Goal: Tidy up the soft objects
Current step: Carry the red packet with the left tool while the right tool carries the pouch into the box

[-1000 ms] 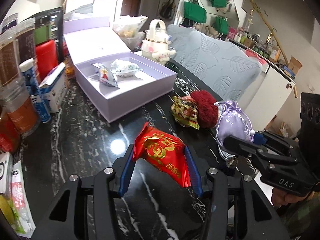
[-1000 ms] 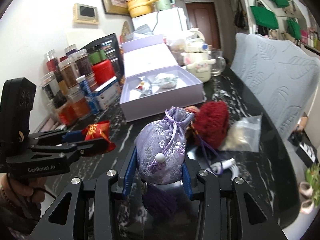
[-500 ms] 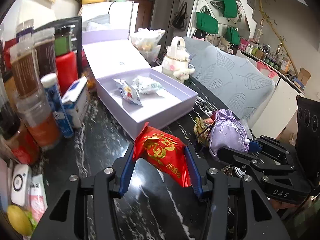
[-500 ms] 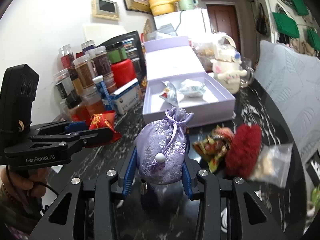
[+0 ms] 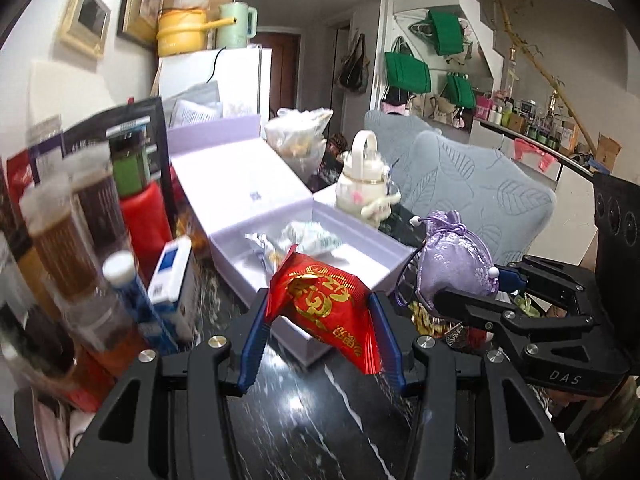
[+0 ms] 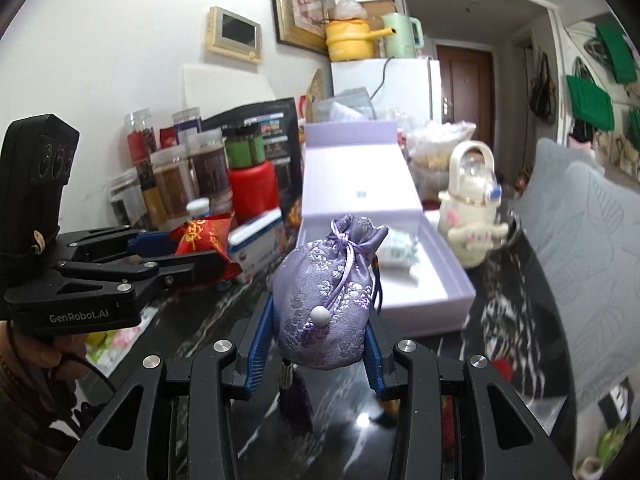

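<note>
Left claw (image 5: 322, 312) clamps red packet (image 5: 326, 306); right claw (image 6: 320, 320) clamps purple pouch (image 6: 326, 300).

This is someone's lived-in home, a dining corner open to the hallway. At upper centre a white fridge (image 6: 394, 84) carries a yellow pot (image 6: 350, 38) and a pale green kettle (image 6: 400, 36), with a framed picture (image 6: 298, 0) on the wall beside it and a brown door (image 6: 464, 80) behind. Green tote bags (image 5: 408, 72) hang at upper right, and food jars (image 6: 176, 176) crowd the left of the black marble desk (image 5: 304, 420).
</note>
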{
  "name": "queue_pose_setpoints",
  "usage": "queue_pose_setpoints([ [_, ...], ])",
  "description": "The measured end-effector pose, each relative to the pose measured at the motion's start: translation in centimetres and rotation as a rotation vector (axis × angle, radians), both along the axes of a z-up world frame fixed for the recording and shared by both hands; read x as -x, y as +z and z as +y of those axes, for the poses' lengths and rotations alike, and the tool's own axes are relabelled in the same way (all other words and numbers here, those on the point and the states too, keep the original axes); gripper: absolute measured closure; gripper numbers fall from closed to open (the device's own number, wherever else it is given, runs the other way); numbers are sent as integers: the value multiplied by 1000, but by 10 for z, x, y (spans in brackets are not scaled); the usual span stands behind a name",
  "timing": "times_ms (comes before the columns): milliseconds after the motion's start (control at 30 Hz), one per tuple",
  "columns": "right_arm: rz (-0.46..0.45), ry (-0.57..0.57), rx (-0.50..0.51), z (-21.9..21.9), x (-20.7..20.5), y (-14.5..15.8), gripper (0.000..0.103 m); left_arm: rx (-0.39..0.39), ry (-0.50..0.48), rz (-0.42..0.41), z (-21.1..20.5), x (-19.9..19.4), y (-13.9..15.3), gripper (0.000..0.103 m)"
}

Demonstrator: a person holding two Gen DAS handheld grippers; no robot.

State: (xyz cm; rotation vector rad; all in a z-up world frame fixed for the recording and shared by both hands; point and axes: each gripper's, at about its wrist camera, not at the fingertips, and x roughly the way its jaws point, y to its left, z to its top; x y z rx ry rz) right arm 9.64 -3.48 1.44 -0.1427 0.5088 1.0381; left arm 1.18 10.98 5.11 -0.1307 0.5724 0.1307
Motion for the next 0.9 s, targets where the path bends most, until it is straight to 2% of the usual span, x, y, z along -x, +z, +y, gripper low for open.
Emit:
queue_pose_setpoints([
  [533,-60,-26,-13,33,-60,44,63,-39,-6,-81,19,-55,34,54],
  [900,-109,-63,2,60,-104,49,63,-31,27,-49,40,-102,17,54],
])
